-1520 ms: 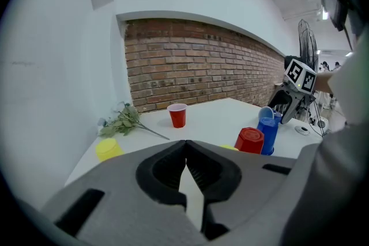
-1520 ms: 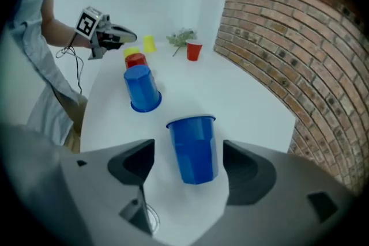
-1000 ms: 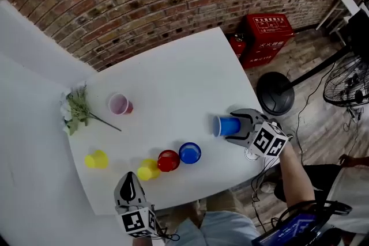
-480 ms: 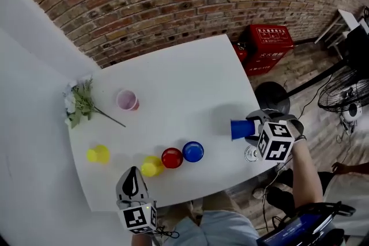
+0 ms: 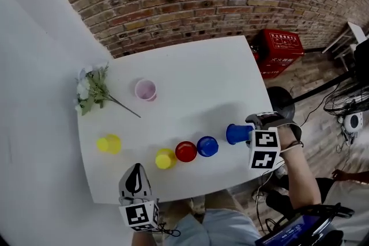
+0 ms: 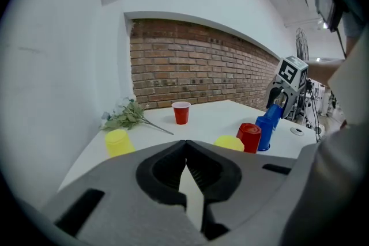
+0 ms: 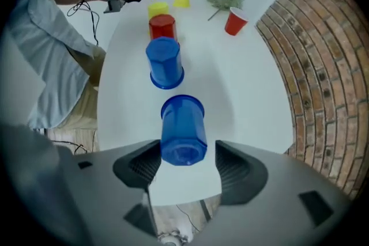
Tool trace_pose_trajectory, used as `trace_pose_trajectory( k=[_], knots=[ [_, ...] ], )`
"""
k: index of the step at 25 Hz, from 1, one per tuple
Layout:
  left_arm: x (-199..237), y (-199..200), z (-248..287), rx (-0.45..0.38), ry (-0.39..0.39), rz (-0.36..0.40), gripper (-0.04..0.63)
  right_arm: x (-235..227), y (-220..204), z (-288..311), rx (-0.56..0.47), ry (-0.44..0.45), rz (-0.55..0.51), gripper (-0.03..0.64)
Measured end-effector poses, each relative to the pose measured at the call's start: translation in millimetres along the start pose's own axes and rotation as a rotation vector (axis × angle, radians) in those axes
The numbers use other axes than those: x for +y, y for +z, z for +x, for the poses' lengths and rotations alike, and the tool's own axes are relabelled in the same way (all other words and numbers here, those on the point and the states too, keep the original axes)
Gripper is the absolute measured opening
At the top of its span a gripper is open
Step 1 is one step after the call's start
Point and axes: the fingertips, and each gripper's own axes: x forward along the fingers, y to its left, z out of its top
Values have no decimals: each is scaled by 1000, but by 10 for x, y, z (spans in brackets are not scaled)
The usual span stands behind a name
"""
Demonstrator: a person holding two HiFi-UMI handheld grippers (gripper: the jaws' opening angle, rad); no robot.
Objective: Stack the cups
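Head view: the white table [image 5: 173, 66] carries a row of mouth-down cups across the lower centre of the frame: near yellow cup [image 5: 165, 158], inverted red cup [image 5: 185, 151] and standing blue cup [image 5: 207, 146], each just beside the next. A far yellow cup [image 5: 109, 143] sits at lower left. An upright red cup [image 5: 145, 90] stands at upper left near a flower sprig [image 5: 92, 89]. The right gripper [image 5: 251, 131] carries the held blue cup [image 5: 236, 133] tilted, just right of the standing blue cup. The left gripper [image 5: 136, 169] waits at the bottom edge, apart from all cups. Left gripper view: its jaw tips meet with nothing between them. The held blue cup [image 6: 277, 114] leans above the standing blue cup [image 6: 264, 135] at the right of the frame. Right gripper view: the jaws have just been opening, with the closed end of the held blue cup [image 7: 183, 124] between them and its mouth facing the table. The left-hand jaw touches the cup and a sliver of table shows at the other side, so the grip is judged light. Risk: the tapered cup can slip out before placement. Risk: a tilted or off-centre descent can catch the rim on the standing blue cup [image 7: 165, 63], tipping it into the inverted red cup.
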Motion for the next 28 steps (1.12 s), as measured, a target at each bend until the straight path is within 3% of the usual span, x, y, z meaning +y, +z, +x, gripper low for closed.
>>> trace_pose_trajectory(
  k=[7, 11, 14, 17, 22, 28],
  knots=[
    [-36, -9, 32, -5, -38, 9, 9, -1, 124, -169, -197, -28, 145, 344],
    [-99, 44, 56, -16, -62, 32, 9, 51, 217, -271, -441, -42, 301, 347],
    [-114, 66, 54, -12, -72, 46, 9, 41, 283, -283, -660, -82, 477, 344],
    [-108, 46, 34, -3, -75, 59, 9, 17, 345, -207, -798, -144, 592, 334],
    [-111, -30, -6, 22, -75, 84, 9, 40, 471, 60, -817, -182, 584, 326],
    [-56, -58, -37, 32, -47, 94, 9, -61, 529, 158, -842, -210, 562, 270]
  ],
)
